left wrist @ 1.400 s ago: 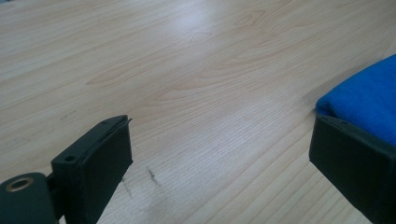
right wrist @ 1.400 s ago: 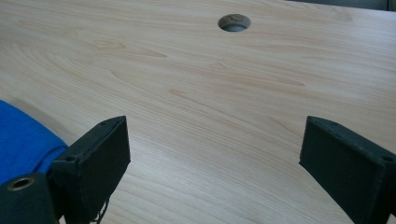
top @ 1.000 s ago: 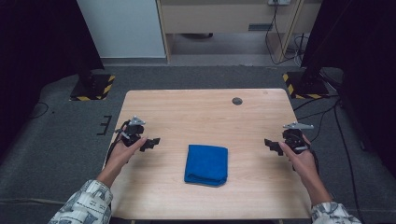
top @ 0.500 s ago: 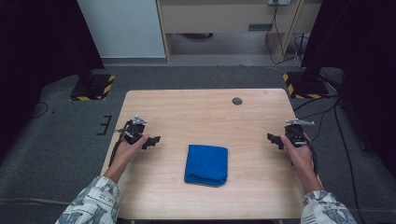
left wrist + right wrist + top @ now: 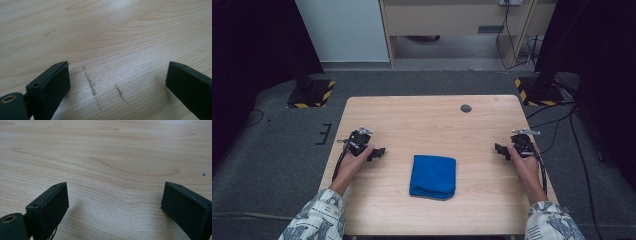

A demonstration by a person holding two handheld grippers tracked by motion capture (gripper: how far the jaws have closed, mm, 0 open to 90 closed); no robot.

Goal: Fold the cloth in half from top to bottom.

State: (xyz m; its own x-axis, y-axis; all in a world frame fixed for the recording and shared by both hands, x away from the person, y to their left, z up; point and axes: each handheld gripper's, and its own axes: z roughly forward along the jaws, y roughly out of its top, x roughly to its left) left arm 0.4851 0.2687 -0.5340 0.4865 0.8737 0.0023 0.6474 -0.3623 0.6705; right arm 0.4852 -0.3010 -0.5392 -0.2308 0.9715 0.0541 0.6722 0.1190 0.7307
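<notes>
High view, cloth: a folded blue cloth (image 5: 432,176) lies flat near the middle of the wooden table (image 5: 427,112), a little toward the person's edge, square to it; it looks like the thing the work turns on.
High view, left gripper: the left gripper (image 5: 377,152) rests low over the table to the left of the cloth, apart from it, its jaws aimed inward at the cloth; the hand (image 5: 354,159) holds it from behind, so the tool sits between palm and cloth.
High view, right gripper: the right gripper (image 5: 499,148) sits on the far side of the cloth, farther from it than the left one, jaws likewise aimed inward; its cable (image 5: 542,172) trails back along the forearm.
High view, why so: the two tools flank the cloth roughly evenly, which I judge to be a ready stance for taking it from both sides.
High view, rest: a small dark round disc (image 5: 466,108) sits near the far edge, well clear of everything.
Left gripper view, claw: jaws stand wide apart with nothing between them, just bare wood bearing two dark scuff marks (image 5: 93,86); the pads hover close to the surface.
Right gripper view, claw: jaws equally wide and empty over clean wood grain; a tiny blue speck (image 5: 204,174) lies to one side.
Judgement: neither claw touches the cloth yet.
</notes>
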